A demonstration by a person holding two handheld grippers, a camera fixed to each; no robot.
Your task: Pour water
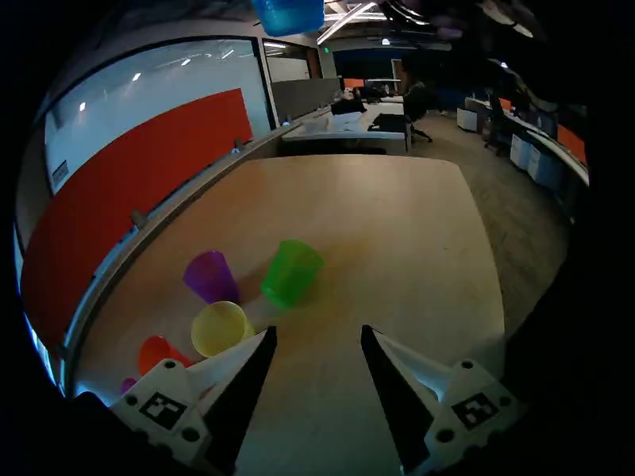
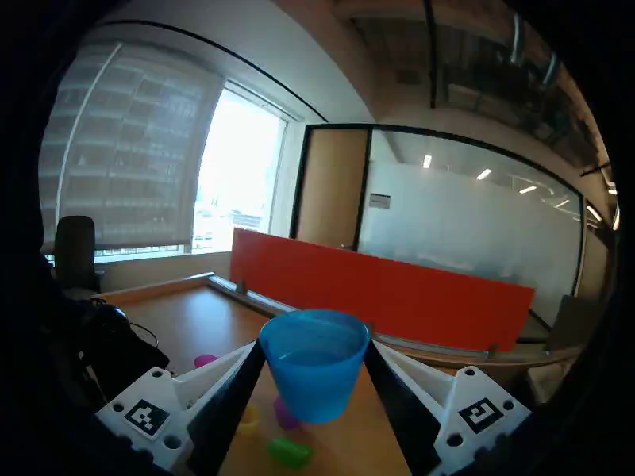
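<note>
In the right gripper view my right gripper point(image 2: 314, 366) is shut on a blue cup point(image 2: 314, 373), held upright high above the table with water in it. That blue cup point(image 1: 287, 14) also hangs at the top edge of the left gripper view. My left gripper point(image 1: 316, 339) stands open and empty low over the wooden table point(image 1: 397, 230). Just beyond its fingers lie a tilted green cup point(image 1: 290, 272), a purple cup point(image 1: 210, 276), a yellow cup point(image 1: 220, 327) and an orange cup point(image 1: 156, 351). Far below the blue cup the green cup point(image 2: 289, 451) and purple cup point(image 2: 284, 414) are small.
An orange partition point(image 1: 127, 190) with a metal rail runs along the table's left side. Desks and chairs stand beyond the far end of the table. A dark bag point(image 2: 111, 341) lies on the table at the left of the right gripper view.
</note>
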